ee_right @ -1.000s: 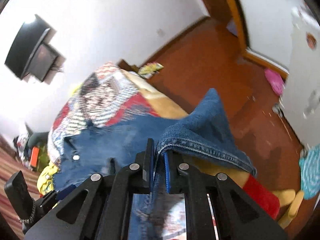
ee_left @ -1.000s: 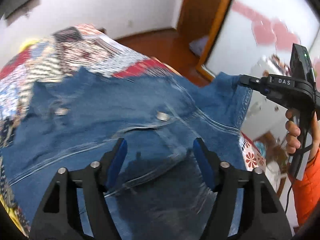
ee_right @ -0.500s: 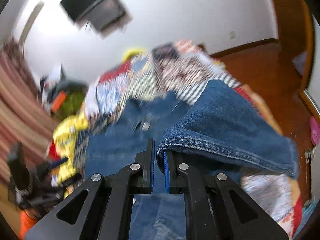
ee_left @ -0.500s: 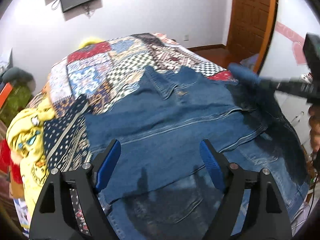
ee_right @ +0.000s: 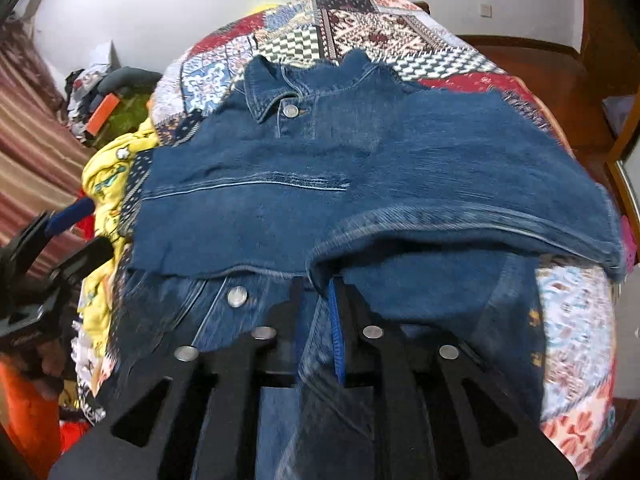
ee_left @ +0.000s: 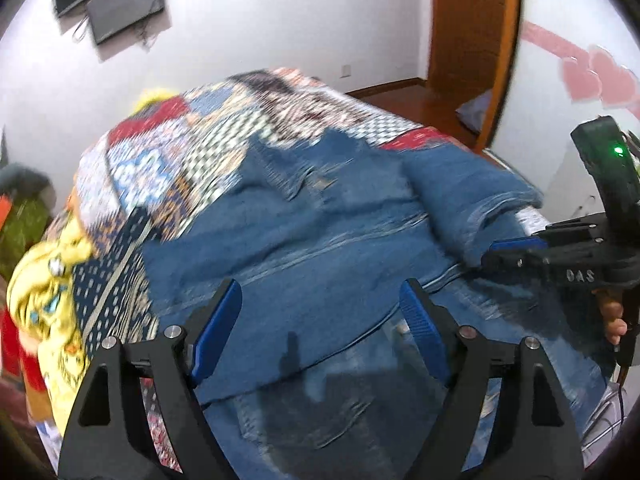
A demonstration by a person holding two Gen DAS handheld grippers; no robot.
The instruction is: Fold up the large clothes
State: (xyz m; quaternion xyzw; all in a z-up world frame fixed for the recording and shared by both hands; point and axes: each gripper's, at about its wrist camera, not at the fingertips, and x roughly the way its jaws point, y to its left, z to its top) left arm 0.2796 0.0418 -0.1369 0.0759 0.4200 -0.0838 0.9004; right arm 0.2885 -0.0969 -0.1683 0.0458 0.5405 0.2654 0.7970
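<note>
Now the right gripper [ee_right: 318,286] is easing its narrow jaws apart around the folded sleeve's hem, while the left gripper [ee_left: 320,320] is hovering wide and empty over the denim jacket [ee_right: 280,184] lying on the patchwork quilt [ee_right: 360,20]. Releasing early risks the sleeve springing back. No containers are showing.

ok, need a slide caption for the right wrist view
Right gripper, jaws just easing apart around the hem, lays a folded flap of the denim jacket across its front on the patchwork bedspread.
</note>
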